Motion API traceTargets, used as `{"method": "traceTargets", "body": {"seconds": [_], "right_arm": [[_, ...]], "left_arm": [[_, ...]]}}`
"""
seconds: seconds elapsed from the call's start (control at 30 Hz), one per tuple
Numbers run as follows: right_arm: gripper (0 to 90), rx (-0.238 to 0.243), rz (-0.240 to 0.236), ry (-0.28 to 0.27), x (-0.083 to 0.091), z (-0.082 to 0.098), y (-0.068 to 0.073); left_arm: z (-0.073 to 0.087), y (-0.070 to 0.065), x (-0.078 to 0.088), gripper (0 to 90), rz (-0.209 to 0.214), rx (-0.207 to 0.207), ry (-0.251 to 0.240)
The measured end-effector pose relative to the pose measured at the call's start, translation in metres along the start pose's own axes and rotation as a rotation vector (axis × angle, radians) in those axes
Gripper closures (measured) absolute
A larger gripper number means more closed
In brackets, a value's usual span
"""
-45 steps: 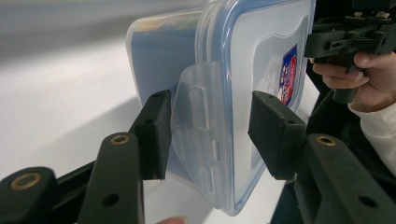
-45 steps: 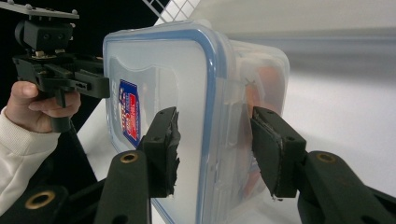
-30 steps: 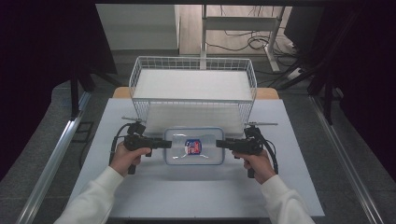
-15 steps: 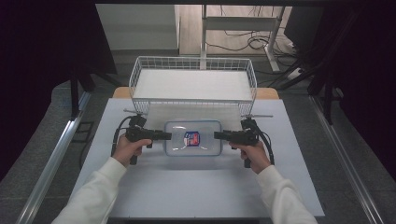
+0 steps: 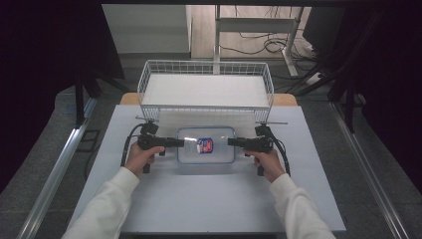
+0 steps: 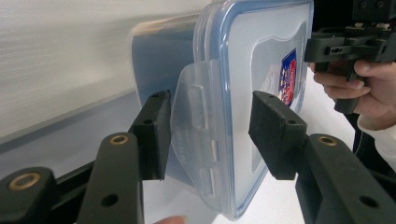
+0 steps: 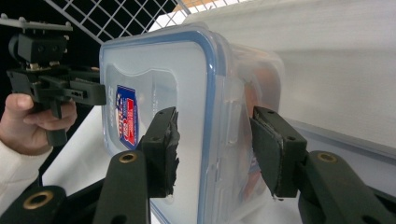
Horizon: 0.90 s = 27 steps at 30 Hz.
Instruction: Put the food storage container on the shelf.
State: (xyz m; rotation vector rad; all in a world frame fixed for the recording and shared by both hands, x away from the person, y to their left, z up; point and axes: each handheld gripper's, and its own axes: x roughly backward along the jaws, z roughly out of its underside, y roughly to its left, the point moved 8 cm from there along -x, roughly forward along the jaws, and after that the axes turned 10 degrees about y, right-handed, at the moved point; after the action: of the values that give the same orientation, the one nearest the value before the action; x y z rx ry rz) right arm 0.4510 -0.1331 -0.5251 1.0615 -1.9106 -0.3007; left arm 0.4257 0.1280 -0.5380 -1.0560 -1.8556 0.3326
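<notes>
flanking a clear lidded box [image 5: 206, 144] on the table [image 5: 209, 199], the left gripper [image 5: 179, 142] gapes around its latch flap [image 6: 196, 126], untouching; the right gripper [image 5: 233, 142] straddles the opposite edge, contact unclear; wire basket [image 5: 205, 89] beyond.

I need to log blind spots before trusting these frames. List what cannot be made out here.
- Sticker on the container lid: print too small in the high view, cut by a jaw in the right gripper view.
- Container contents: blurred behind the frosted wall in the right gripper view.
- Left gripper: whether its pads touch the latch flap.
</notes>
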Motion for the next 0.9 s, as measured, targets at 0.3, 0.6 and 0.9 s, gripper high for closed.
{"method": "traceTargets", "body": {"seconds": [0.3,0.6,0.9], "right_arm": [[51.3,-0.052,0.014,-0.021,-0.003,-0.003,-0.005],[50.6,-0.132,0.026,-0.06,-0.007,-0.006,-0.01],[49.4,-0.151,0.064,-0.082,-0.012,-0.006,-0.014]], "left_arm": [[-0.003,0.006,-0.004,48.7,-0.004,0.018,-0.024],[-0.006,0.011,-0.007,47.8,0.012,0.083,-0.052],[-0.008,0.016,-0.01,45.9,0.019,0.129,-0.069]]}}
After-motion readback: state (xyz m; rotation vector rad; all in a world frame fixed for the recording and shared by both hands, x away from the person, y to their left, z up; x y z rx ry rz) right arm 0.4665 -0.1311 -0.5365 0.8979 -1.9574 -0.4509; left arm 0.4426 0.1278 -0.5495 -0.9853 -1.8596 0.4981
